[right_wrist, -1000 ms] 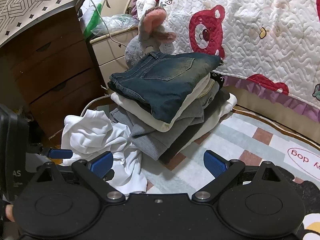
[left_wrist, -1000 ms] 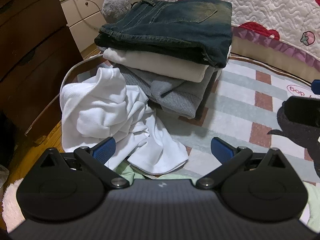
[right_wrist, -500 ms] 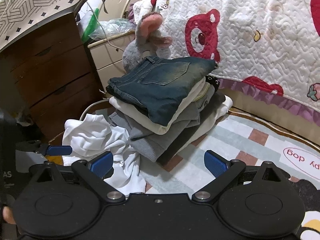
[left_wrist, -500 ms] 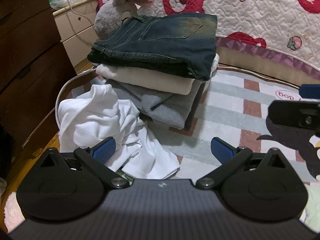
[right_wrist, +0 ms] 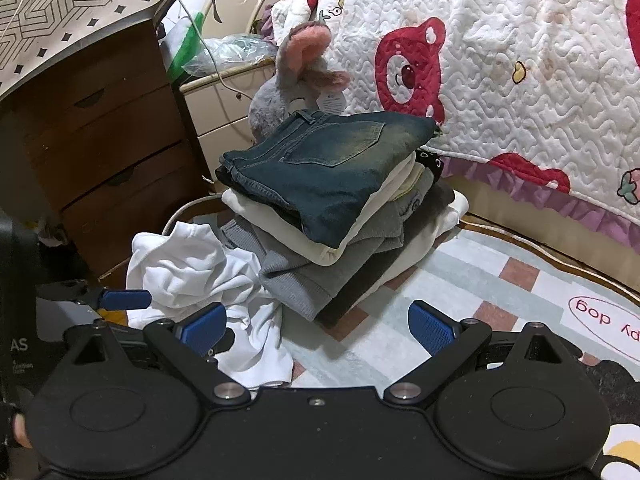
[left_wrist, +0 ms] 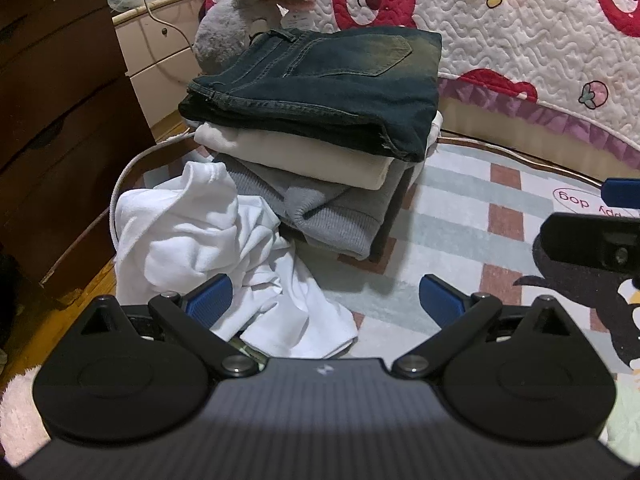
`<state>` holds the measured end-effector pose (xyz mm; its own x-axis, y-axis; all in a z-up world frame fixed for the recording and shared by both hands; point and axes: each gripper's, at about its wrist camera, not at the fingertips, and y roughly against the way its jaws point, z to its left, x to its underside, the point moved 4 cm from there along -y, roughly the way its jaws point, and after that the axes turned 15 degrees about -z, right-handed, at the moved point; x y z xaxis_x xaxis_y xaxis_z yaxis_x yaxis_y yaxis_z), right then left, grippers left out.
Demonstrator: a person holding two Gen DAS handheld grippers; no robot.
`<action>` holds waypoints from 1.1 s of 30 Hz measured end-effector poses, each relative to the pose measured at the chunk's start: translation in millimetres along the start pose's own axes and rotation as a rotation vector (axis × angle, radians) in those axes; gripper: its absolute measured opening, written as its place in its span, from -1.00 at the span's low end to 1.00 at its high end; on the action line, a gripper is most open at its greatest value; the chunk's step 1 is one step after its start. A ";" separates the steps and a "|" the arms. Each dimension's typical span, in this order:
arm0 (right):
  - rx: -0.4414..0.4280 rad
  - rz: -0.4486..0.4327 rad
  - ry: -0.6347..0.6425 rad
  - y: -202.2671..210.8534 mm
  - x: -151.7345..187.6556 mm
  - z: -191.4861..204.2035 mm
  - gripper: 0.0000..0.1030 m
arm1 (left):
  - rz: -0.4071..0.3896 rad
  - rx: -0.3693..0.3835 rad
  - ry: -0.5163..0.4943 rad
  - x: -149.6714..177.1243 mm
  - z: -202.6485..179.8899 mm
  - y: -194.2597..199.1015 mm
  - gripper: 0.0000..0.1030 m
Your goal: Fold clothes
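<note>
A: Grippers first, quick. Left gripper [left_wrist: 324, 298]?

B: Jaws spread wide, nothing between them. It hangs above the rug [left_wrist: 460, 216], its left blue pad over the edge of the crumpled white garment [left_wrist: 208, 240], no clear contact.

A: Right gripper [right_wrist: 316, 326]?

B: Same, blue pads [right_wrist: 430, 328] far apart, empty. Its left pad sits over the white garment too; can't tell if it touches. The left gripper's fingertip also shows at the left edge of the right wrist view.

A: Where are the clothes?

B: White garment lies unfolded in a heap on the rug, at the rug's left edge, pressed against the foot of the folded stack [right_wrist: 320, 216]. The stack: folded jeans [left_wrist: 320, 88] on top, a cream piece [left_wrist: 296, 156] under them, a grey knit [left_wrist: 332, 216] below, darker and white layers at the bottom, seen from the right wrist.

A: Surroundings?

B: Grey plush toy [right_wrist: 292, 84] with pink ears behind the stack, leaning by a cream nightstand [right_wrist: 216, 108]. Dark wooden drawers [right_wrist: 100, 152] to the left. Bed with a white quilt [right_wrist: 520, 80] printed with red bears behind. Rug is checked, with "dog" lettering near the right.
</note>
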<state>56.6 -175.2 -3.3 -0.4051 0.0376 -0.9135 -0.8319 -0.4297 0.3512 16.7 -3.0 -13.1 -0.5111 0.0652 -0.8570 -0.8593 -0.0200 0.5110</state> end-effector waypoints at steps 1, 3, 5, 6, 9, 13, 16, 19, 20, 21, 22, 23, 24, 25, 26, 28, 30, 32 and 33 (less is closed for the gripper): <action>0.002 0.001 -0.002 -0.2 0.0 -0.7 0.93 | 0.001 0.001 0.002 0.3 0.4 -0.2 0.94; 0.006 0.004 -0.006 -1.0 0.5 -1.2 0.93 | 0.002 0.003 0.003 0.8 0.6 -0.2 0.94; 0.007 0.007 -0.008 -1.8 1.1 -1.4 0.93 | 0.002 0.004 0.000 1.2 0.6 -0.2 0.93; 0.008 0.008 -0.008 -1.9 1.3 -1.4 0.93 | 0.003 0.006 0.003 1.3 0.9 -0.2 0.92; 0.010 0.009 -0.008 -1.9 1.7 -1.4 0.93 | 0.003 0.025 0.034 0.8 2.6 0.2 0.92; 0.013 0.013 -0.012 -2.5 2.2 -1.6 0.93 | 0.008 0.027 0.042 1.1 3.0 -0.6 0.92; 0.014 0.017 -0.014 -3.1 2.7 -1.3 0.93 | 0.013 0.029 0.045 2.0 3.2 -1.3 0.92; 0.013 0.020 -0.015 -4.1 2.9 -1.1 0.93 | 0.018 0.031 0.046 2.9 2.7 -2.0 0.92; 0.013 0.020 -0.015 -4.4 2.8 -1.1 0.93 | 0.018 0.032 0.044 3.0 2.3 -2.1 0.92; 0.013 0.021 -0.015 -4.6 2.9 -0.9 0.93 | 0.016 0.032 0.042 3.2 1.7 -2.0 0.92; 0.014 0.021 -0.015 -4.7 3.1 -0.7 0.93 | 0.015 0.033 0.040 3.4 1.2 -1.8 0.92; 0.015 0.020 -0.014 -4.6 3.2 -0.5 0.93 | 0.015 0.033 0.039 3.6 1.2 -1.8 0.92; 0.017 0.016 -0.014 -4.2 2.9 -0.3 0.93 | 0.016 0.034 0.040 3.9 1.2 -2.0 0.92; 0.021 0.009 -0.012 -3.5 2.2 -0.2 0.93 | 0.017 0.035 0.040 4.1 1.2 -2.3 0.92; 0.024 0.002 -0.010 -3.0 1.2 -0.3 0.93 | 0.018 0.036 0.041 4.2 1.2 -2.6 0.92; 0.031 -0.007 -0.011 -2.3 -0.3 -1.0 0.93 | 0.020 0.034 0.039 4.8 0.8 -3.2 0.92; 0.034 -0.007 -0.020 -3.2 -0.7 -3.0 0.93 | 0.023 0.031 0.040 6.1 1.1 -4.1 0.92; 0.036 -0.001 -0.024 -4.7 0.2 -3.7 0.93 | 0.027 0.025 0.050 8.2 3.0 -6.1 0.93; 0.037 0.003 -0.023 -5.7 1.3 -3.7 0.93 | 0.027 0.021 0.060 9.4 4.8 -7.6 0.94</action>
<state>62.3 -176.1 -7.2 -0.4155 0.0571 -0.9078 -0.8441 -0.3961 0.3614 18.5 2.6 -24.8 -0.5348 0.0053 -0.8449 -0.8449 -0.0003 0.5348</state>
